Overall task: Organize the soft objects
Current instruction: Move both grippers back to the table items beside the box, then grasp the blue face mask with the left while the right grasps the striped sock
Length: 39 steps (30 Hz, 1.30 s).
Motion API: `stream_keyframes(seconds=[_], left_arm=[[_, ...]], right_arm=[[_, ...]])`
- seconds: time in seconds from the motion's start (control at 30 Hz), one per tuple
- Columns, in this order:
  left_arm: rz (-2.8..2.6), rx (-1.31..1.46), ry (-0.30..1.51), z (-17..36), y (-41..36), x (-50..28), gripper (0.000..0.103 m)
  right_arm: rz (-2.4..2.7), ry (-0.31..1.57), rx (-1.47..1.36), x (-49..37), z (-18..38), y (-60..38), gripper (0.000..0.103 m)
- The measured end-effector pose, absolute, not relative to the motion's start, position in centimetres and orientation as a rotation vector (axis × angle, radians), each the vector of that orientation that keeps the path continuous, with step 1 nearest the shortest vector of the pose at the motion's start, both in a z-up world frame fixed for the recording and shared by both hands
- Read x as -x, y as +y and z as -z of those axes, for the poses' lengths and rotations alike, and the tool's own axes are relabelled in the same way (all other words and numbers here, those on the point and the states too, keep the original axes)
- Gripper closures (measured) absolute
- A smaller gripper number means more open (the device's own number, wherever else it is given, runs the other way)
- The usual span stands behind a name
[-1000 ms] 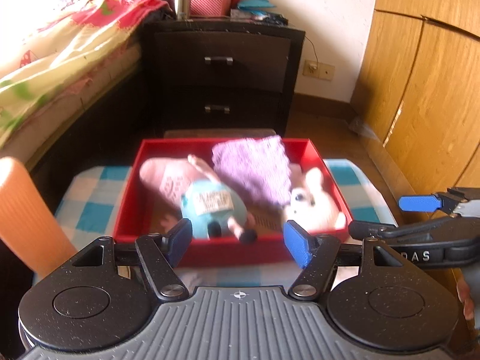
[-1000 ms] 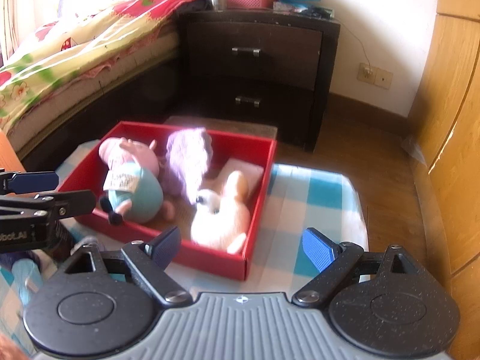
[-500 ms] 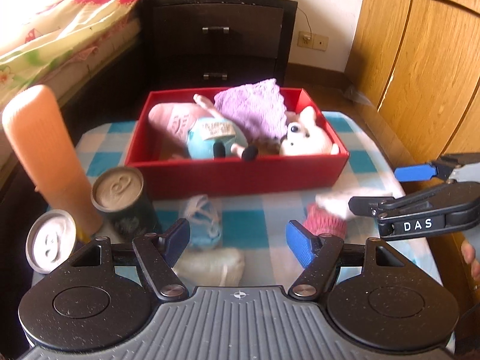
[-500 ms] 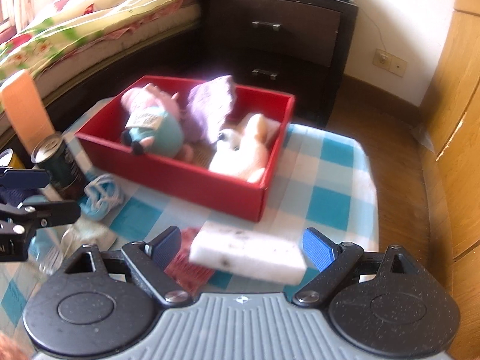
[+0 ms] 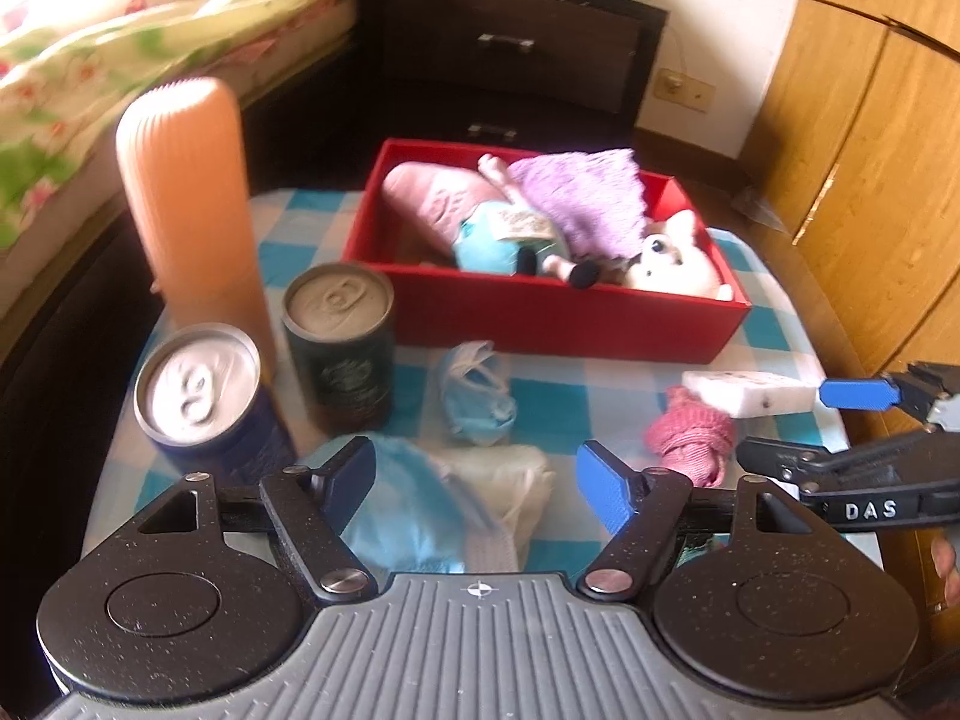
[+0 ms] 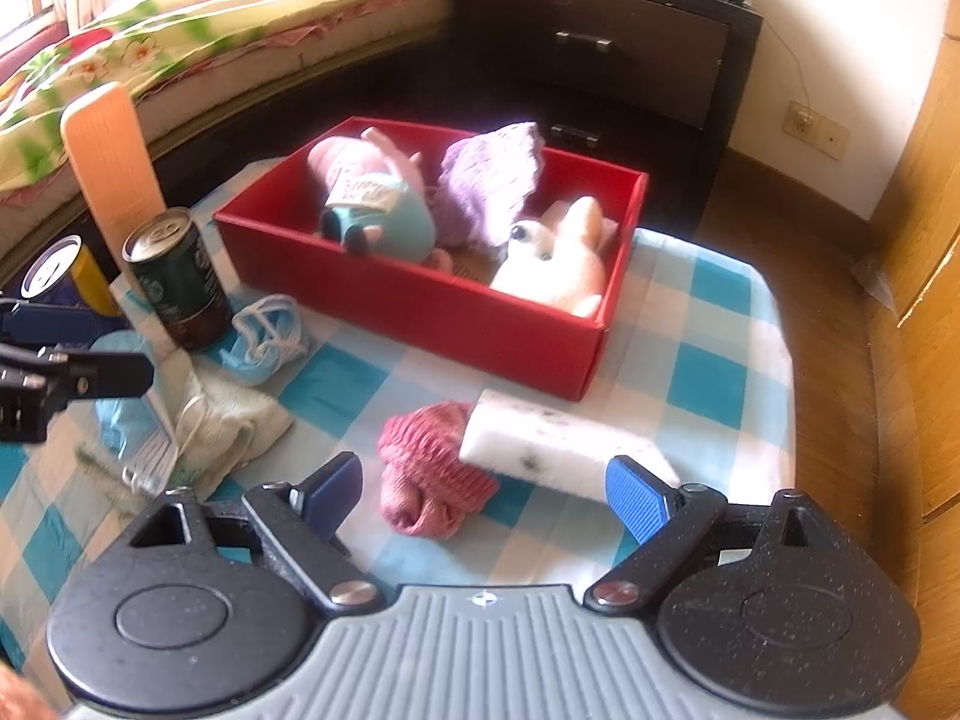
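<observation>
Partly hidden: blue cloth (image 5: 396, 510) behind left gripper (image 5: 477, 474) (jaws released); right gripper (image 6: 483, 492) jaws released too.

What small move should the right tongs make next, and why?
Probably lower the right tongs onto the pink knit bundle: they are open just above it, it lies outside the red box, and plush toys already sit inside.
</observation>
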State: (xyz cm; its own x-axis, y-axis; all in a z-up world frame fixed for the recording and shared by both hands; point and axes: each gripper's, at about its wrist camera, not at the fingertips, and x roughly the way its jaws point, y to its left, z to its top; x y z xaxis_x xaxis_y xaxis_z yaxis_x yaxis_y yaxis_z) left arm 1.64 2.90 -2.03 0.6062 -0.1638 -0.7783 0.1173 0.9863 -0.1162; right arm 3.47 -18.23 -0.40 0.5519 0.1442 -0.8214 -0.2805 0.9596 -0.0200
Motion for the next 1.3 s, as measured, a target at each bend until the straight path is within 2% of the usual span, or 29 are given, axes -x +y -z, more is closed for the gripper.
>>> stream_keyframes(seconds=[0.27,0.37,0.63,0.67,0.7,0.73,0.77,0.87,1.1,1.3], left_arm=[[0.053,0.105,1.026,4.9,3.8,-3.7,0.027],[0.045,0.131,1.025,4.9,4.2,-3.7,0.022],[-0.020,0.104,1.051,6.0,3.6,-4.6,0.022],[-0.019,0.103,1.058,6.2,3.6,-4.7,0.028],[-0.013,0.106,1.070,6.5,3.5,-4.9,0.042],[-0.006,0.118,1.081,6.7,3.5,-4.9,0.051],[-0.003,0.131,1.088,6.8,3.7,-4.9,0.064],[0.007,0.138,1.072,6.4,3.9,-4.5,0.075],[0.055,0.164,1.036,4.9,4.5,-3.5,0.092],[0.104,0.194,0.983,2.9,4.8,-2.8,0.098]], right_arm=[[-0.306,0.972,0.173,-2.7,0.9,-17.0,0.036],[-0.327,0.986,0.180,-2.5,1.2,-16.8,0.036],[-0.360,1.009,0.196,-2.3,1.8,-16.0,0.036],[-0.360,1.014,0.194,-2.4,1.9,-16.1,0.036],[-0.361,1.021,0.194,-2.4,2.1,-16.0,0.036],[-0.361,1.027,0.199,-2.5,2.2,-16.0,0.036],[-0.362,1.028,0.204,-2.4,2.3,-15.9,0.036],[-0.378,1.030,0.208,-2.2,2.3,-15.8,0.036],[-0.381,1.071,0.197,-2.3,3.1,-15.7,0.036],[-0.385,1.092,0.211,-2.2,4.2,-14.9,0.036]])
